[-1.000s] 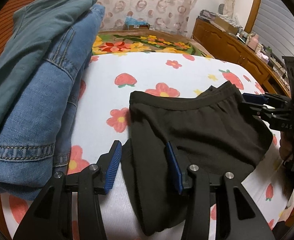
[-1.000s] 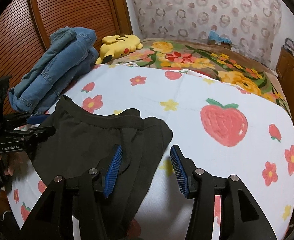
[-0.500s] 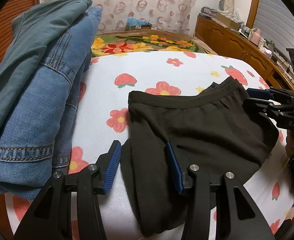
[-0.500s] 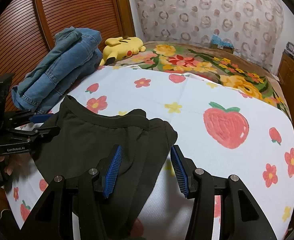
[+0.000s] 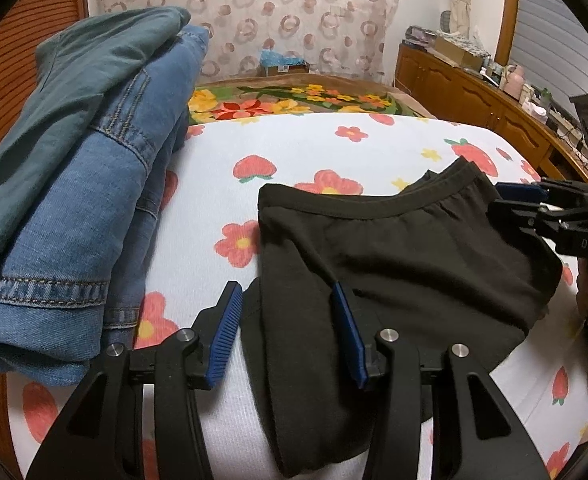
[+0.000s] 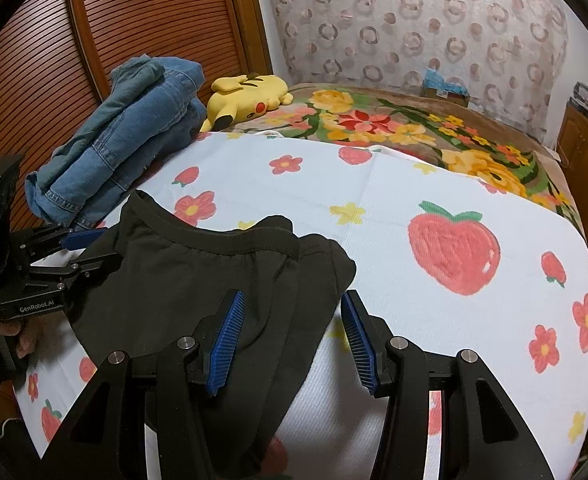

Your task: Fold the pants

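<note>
We hover the left gripper (image 5: pixel 286 336) and right gripper (image 6: pixel 292 340), both spread and empty, over opposite sides of the black pants (image 5: pixel 394 264) on the bedsheet (image 6: pixel 374 192), next pinching for another fold

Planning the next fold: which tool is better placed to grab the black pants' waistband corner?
Probably the right tool. Its open pads straddle the black pants just below the doubled waistband corner. The left tool, also open, straddles their other edge, farther below its corner.
</note>
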{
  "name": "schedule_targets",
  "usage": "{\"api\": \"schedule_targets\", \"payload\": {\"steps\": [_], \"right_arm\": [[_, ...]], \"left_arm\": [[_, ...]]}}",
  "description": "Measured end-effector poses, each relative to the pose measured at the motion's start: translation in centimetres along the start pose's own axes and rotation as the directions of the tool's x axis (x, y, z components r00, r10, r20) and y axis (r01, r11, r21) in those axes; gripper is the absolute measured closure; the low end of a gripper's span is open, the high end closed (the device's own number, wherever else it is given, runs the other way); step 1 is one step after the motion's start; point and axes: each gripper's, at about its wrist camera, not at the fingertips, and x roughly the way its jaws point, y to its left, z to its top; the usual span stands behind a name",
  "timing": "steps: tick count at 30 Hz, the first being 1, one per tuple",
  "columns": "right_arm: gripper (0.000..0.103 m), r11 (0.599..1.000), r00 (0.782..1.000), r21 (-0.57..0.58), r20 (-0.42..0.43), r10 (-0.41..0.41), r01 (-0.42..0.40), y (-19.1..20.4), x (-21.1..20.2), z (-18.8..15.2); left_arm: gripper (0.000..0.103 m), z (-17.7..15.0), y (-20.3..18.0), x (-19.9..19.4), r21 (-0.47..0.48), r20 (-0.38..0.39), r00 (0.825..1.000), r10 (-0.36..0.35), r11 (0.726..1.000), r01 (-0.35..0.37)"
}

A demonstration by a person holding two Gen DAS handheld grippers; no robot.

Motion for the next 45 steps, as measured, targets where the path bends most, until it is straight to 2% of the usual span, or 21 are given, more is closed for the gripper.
{"api": "schedule_targets", "payload": {"steps": [6,8,9,11,12,17,18,20,21,22,23,25,27,30,45], "right_arm": [[0.051,1.0,1.0,-0.001,-0.006,-0.001,0.001,0.0,0.2,0.1],[0.051,1.0,1.0,0.0,-0.008,-0.003,0.003,0.0,0.3,0.1],[0.051,1.0,1.0,-0.001,-0.008,-0.004,0.004,0.1,0.3,0.1],[0.051,1.0,1.0,-0.002,-0.009,-0.005,0.005,0.1,0.4,0.1],[0.051,1.0,1.0,-0.003,-0.009,-0.007,0.007,0.1,0.4,0.1],[0.051,1.0,1.0,-0.009,-0.011,-0.012,0.012,0.2,0.3,0.1],[0.051,1.0,1.0,-0.01,-0.011,-0.014,0.014,0.2,0.3,0.1],[0.051,1.0,1.0,-0.012,-0.01,-0.016,0.016,0.3,0.2,0.1],[0.051,1.0,1.0,-0.013,-0.01,-0.017,0.017,0.4,0.2,0.1],[0.051,1.0,1.0,-0.015,-0.01,-0.017,0.017,0.4,0.2,0.1],[0.051,1.0,1.0,-0.016,-0.01,-0.017,0.017,0.4,0.1,0.1],[0.051,1.0,1.0,-0.018,-0.01,-0.018,0.018,0.6,0.1,0.1],[0.05,1.0,1.0,-0.021,-0.01,-0.019,0.019,0.7,0.0,0.0],[0.05,1.0,1.0,-0.022,-0.011,-0.021,0.021,0.8,-0.1,-0.1],[0.049,1.0,0.999,0.005,-0.022,-0.027,0.027,0.0,-0.1,-0.3]], "left_arm": [[0.055,0.3,0.1,-0.3,-0.005,-0.013,1.0,-0.004,1.0,0.004],[0.06,0.4,-0.2,-1.0,0.014,0.013,1.0,-0.012,1.0,0.012],[0.069,0.4,-0.4,-1.4,0.018,0.025,1.0,-0.017,1.0,0.016],[0.08,0.7,-0.5,-2.1,0.021,0.039,0.999,-0.027,0.999,0.027],[0.091,0.8,-0.6,-2.4,0.022,0.042,0.999,-0.035,0.999,0.034],[0.094,1.2,-0.5,-3.5,0.014,0.056,0.998,-0.035,0.999,0.034],[0.093,1.3,-0.4,-3.5,0.007,0.051,0.998,-0.039,0.999,0.039],[0.084,1.4,-0.2,-3.5,-0.004,0.035,0.999,-0.041,0.999,0.041],[0.074,1.4,-0.2,-3.5,0.0,0.034,0.999,-0.036,0.999,0.036],[0.058,1.3,-0.2,-3.5,0.005,0.035,0.999,-0.03,1.0,0.03],[0.052,1.3,-0.2,-3.7,0.006,0.043,0.999,-0.025,1.0,0.024],[0.033,1.1,-0.1,-3.7,0.0,0.042,0.999,-0.025,1.0,0.025],[0.023,0.9,-0.1,-3.7,-0.003,0.04,0.999,-0.028,1.0,0.028],[0.02,0.5,-0.1,-3.7,-0.008,0.04,0.998,-0.041,0.999,0.041],[0.02,-0.9,1.0,-0.9,-0.065,-0.05,0.997,-0.065,0.996,0.061]]}}
